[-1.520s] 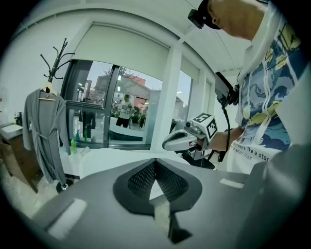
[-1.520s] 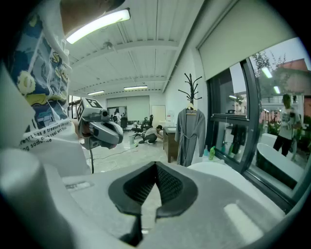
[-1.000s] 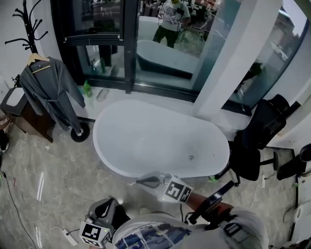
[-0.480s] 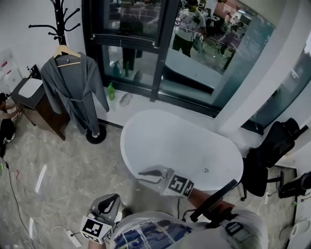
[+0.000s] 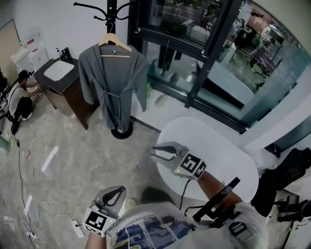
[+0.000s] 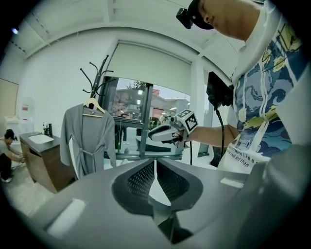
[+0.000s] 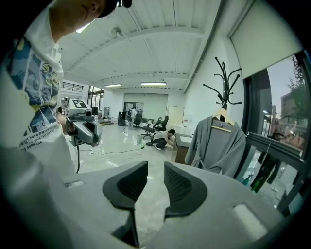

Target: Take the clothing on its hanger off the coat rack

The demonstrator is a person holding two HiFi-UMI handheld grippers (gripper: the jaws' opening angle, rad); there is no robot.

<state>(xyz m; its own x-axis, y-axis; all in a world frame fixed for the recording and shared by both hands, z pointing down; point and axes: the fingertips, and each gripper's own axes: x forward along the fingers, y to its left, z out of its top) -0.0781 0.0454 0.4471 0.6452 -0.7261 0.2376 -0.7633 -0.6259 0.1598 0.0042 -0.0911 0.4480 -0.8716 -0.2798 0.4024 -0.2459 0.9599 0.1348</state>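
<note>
A grey robe (image 5: 114, 82) hangs on a wooden hanger (image 5: 114, 41) from a black coat rack (image 5: 112, 14) by the wall. It also shows in the left gripper view as the robe (image 6: 87, 138) and in the right gripper view as the robe (image 7: 216, 146). My right gripper (image 5: 163, 153) is held out over the floor, well short of the robe; its jaws are opening with nothing between them (image 7: 155, 168). My left gripper (image 5: 112, 197) stays low near my body, its jaws together and empty (image 6: 155, 163).
A white bathtub (image 5: 214, 151) lies right of the right gripper. A dark cabinet with a white basin (image 5: 68, 82) stands left of the rack, and a person (image 5: 19, 97) crouches beside it. Black-framed glass (image 5: 194, 58) runs behind. Cables (image 5: 29, 214) trail over the floor.
The view has swung so the rack and robe now sit nearer the middle. My right gripper has risen and moved forward, and its jaws have parted. The left gripper has barely shifted.
</note>
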